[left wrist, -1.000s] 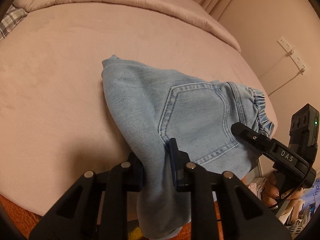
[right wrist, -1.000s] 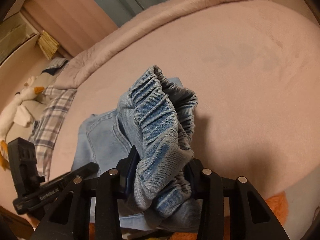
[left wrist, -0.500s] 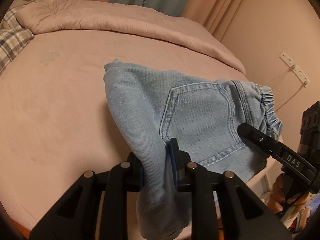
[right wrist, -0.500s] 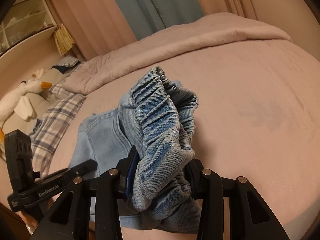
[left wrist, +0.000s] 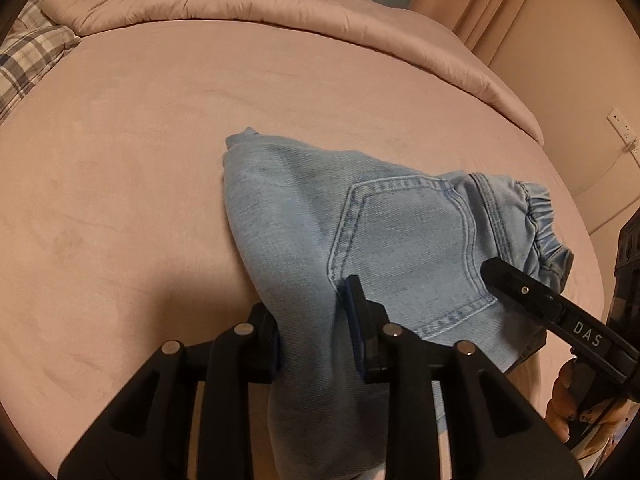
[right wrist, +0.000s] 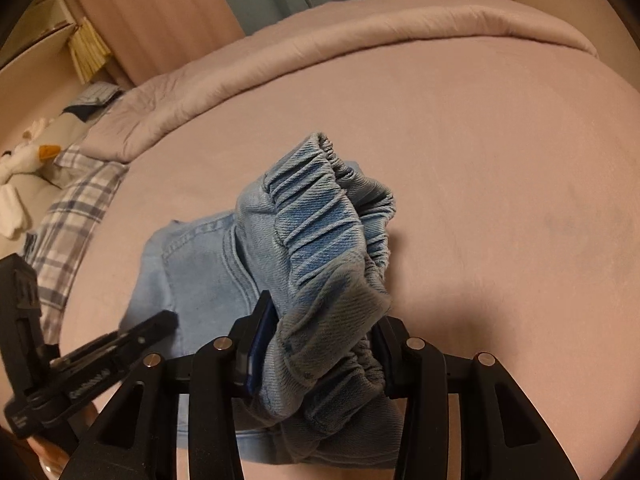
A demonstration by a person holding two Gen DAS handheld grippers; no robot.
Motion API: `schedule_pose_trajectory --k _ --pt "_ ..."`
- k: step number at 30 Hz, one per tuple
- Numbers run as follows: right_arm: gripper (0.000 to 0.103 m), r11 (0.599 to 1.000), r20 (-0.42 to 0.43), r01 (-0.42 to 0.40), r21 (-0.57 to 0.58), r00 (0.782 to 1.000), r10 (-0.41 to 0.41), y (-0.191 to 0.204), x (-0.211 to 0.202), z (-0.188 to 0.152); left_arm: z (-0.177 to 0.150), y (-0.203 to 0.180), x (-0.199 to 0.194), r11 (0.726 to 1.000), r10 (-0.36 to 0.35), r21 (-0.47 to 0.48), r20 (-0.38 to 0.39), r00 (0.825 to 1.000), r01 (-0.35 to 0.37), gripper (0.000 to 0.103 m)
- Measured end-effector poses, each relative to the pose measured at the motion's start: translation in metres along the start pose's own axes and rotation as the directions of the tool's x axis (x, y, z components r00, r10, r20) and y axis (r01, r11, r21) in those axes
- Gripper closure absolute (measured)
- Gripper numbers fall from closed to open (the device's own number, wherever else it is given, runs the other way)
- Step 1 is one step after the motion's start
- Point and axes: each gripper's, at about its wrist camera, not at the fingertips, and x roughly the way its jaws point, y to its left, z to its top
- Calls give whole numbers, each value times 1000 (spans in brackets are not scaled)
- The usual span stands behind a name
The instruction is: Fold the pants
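Left hand-held gripper (left wrist: 316, 322) has folded denim of the pants (left wrist: 384, 240) between its jaws, which have just been opening. Right hand-held gripper (right wrist: 320, 344) clamps the gathered elastic waistband (right wrist: 320, 216) at the pants' 3 o'clock end. They lie on the pink bed (left wrist: 120, 160), its rolled duvet (left wrist: 256, 4) at 12 o'clock.

Bare sheet (left wrist: 120, 184); rolled duvet (left wrist: 280, 12) beyond.

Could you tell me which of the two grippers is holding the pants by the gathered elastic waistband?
The right gripper: its fingers bracket the ruched waistband, whereas the left gripper holds smooth denim beside the back pocket.
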Motion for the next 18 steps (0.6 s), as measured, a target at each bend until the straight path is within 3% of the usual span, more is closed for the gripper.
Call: schedule_pose_trajectory --k 4,7,9,13,15,18 --pt "49 1000 -18 13 21 1000 -13 -6 -3 -2 -2 -3 -8 1000 29 6 -1 1000 -29 67" --pt "41 998 -5 59 2 998 -59 -4 -14 -4 -6 -9 -22 998 50 24 1 999 -50 50" --pt "35 995 30 94 -22 995 -94 -1 -26 -3 -5 -11 -38 998 59 37 42 997 -60 35" --pt "24 992 118 114 -56 987 -107 11 -69 -6 -8 -22 -87 996 65 49 162 985 -74 21" --pt "23 991 164 115 -72 981 -102 18 -92 -9 -13 -26 -109 997 52 46 207 977 -63 10" --pt "18 991 219 104 -85 972 -83 27 -120 -11 -21 -31 -138 998 23 54 260 965 -39 1"
